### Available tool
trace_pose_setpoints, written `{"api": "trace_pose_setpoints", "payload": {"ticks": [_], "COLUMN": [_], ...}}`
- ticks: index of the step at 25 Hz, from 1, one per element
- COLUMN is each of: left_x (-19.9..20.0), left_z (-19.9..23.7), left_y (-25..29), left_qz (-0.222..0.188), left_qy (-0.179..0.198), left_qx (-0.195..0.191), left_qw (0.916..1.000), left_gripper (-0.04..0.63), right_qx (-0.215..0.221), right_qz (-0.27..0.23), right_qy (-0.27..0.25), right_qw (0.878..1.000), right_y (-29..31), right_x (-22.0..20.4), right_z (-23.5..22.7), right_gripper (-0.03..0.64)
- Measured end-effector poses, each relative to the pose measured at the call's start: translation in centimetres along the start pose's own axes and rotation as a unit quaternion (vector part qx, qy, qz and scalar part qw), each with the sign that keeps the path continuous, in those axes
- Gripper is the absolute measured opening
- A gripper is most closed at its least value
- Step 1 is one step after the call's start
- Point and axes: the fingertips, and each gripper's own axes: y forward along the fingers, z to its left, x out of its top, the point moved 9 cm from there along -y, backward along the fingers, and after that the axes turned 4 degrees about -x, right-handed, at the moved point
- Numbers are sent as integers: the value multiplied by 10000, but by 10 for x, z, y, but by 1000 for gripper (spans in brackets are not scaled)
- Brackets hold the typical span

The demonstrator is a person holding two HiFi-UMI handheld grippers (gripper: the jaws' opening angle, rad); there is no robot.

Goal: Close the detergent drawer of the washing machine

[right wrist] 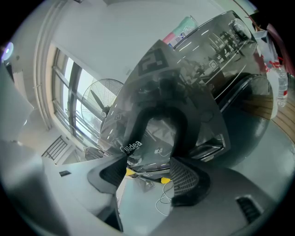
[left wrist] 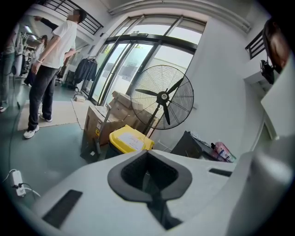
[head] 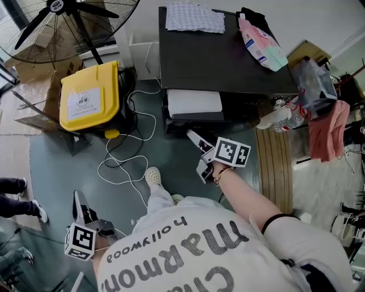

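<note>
The dark washing machine (head: 228, 57) stands at the top of the head view. Its white detergent drawer (head: 194, 104) sticks out of the front on the left side. My right gripper (head: 199, 155) is held just in front of and below the drawer, open, with nothing between its fingers. In the right gripper view the jaws (right wrist: 147, 177) frame the glossy front panel with the Midea mark (right wrist: 131, 147). Far from the machine, my left gripper (head: 78, 201) hangs low at the left; it is shut and empty (left wrist: 150, 184) and points at the room.
A yellow bin (head: 90, 97) and a floor fan (head: 68, 11) stand left of the machine. White cable (head: 122, 165) loops over the floor. A checked cloth (head: 194, 17) and a detergent bag (head: 262, 45) lie on top. A wooden pallet (head: 274, 165) lies at the right. A person (left wrist: 50, 69) stands beyond.
</note>
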Motion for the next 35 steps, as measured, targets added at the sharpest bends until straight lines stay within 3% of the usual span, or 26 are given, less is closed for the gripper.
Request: {"api": "trace_pose_setpoints", "payload": {"ticks": [11,21,35], "left_x": [15,36,58], "left_z": [9,9,-6], "left_y": [25,69,155], "left_qz": [186,305,685], "left_qy": [21,178,342], "left_qx": [-29,-287,-1003], "left_qw": [9998,9990,9920], "left_gripper": [8,8,8], "right_qx": [-146,-175,-522], "right_qz": [-216,-442,-635], "right_qy": [260,483,541], "right_qw": [9993,9977,9951], "right_y": [15,26,28], "right_x": [7,10,15], "right_z": [3,2,8], "right_gripper": [291,291,291]}}
